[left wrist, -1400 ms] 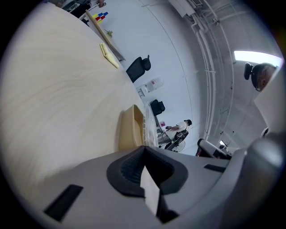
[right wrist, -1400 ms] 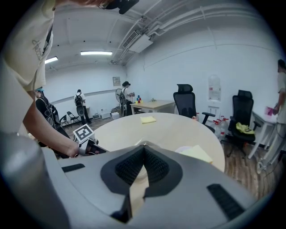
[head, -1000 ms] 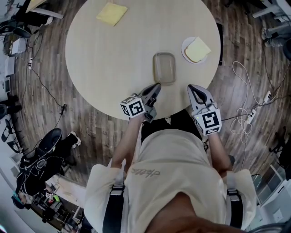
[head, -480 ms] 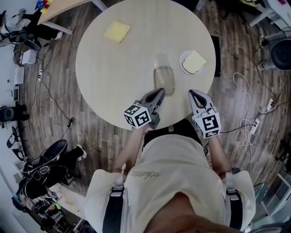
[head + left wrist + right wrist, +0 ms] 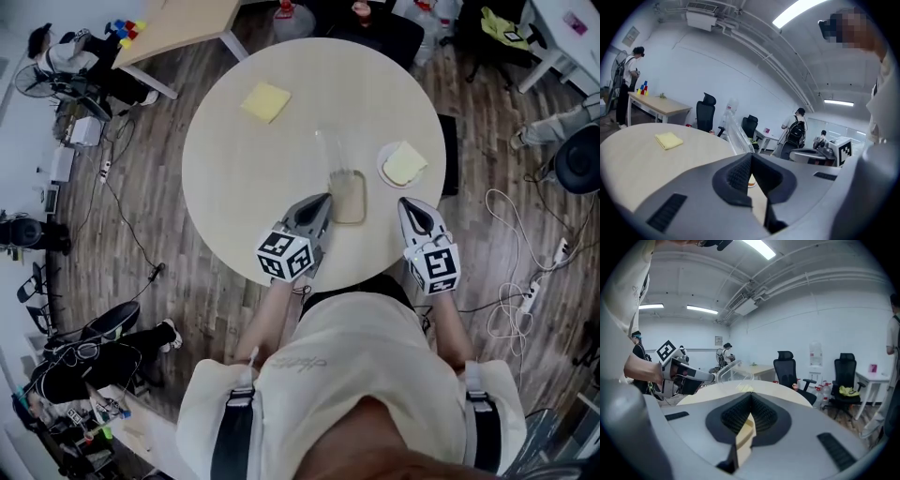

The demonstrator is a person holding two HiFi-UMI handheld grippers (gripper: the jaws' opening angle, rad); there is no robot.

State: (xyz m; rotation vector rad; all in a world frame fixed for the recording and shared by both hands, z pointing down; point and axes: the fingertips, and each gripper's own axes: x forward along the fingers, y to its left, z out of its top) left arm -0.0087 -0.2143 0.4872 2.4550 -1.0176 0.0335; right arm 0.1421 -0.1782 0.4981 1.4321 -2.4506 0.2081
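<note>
Clear container (image 5: 349, 199), beside left gripper (image 5: 324, 198), perhaps touching

Your head view steeply down on the round table (image 5: 234, 141), both gripper views low at its near edge, facing across, sharing the clear lid (image 5: 329, 150).

Bright ceiling strips, fisheye edges

The left gripper (image 5: 751, 157) has its jaws pressed together, apparently pinching the lower edge of a clear lid (image 5: 737, 133) that tilts up over the round table (image 5: 637, 159). A yellow cloth (image 5: 669, 140) lies on the table's far left. Beyond the table stand a black chair (image 5: 706, 112) and a desk (image 5: 658, 104). The right gripper (image 5: 800, 154) shows at the table's right.
</note>
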